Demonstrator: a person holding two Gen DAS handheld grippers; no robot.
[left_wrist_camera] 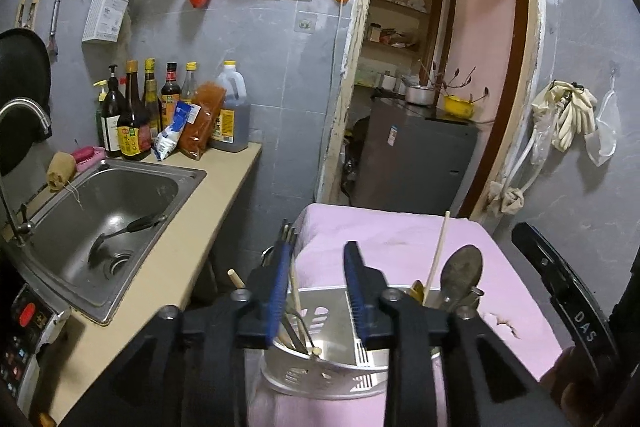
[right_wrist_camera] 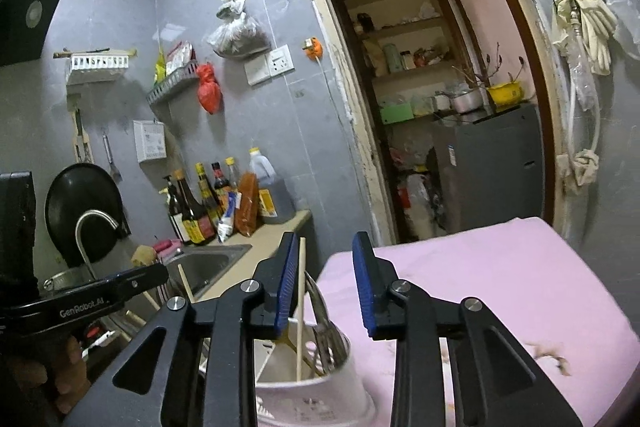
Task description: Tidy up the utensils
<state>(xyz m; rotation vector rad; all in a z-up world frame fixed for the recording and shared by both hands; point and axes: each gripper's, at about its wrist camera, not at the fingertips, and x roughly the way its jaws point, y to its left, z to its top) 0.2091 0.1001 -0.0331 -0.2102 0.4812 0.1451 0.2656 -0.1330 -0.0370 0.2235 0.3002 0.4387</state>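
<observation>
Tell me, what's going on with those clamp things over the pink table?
A person holds two grippers over a white utensil holder on a pink cloth. The left gripper and right gripper are both open, holding nothing. Chopsticks and a metal spoon already stand in the holder.

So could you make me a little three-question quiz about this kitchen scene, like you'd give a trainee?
1. True or false: the white perforated plastic utensil holder stands on the pink cloth-covered surface.
2. Multiple choice: what lies in the stainless steel sink? A) a black-handled spatula B) a plate C) a red bag
3. Fill in: both the left gripper and the right gripper have their blue-padded fingers ____ and hold nothing.

Key: 1 true. 2 A, the black-handled spatula. 3 open.
</observation>
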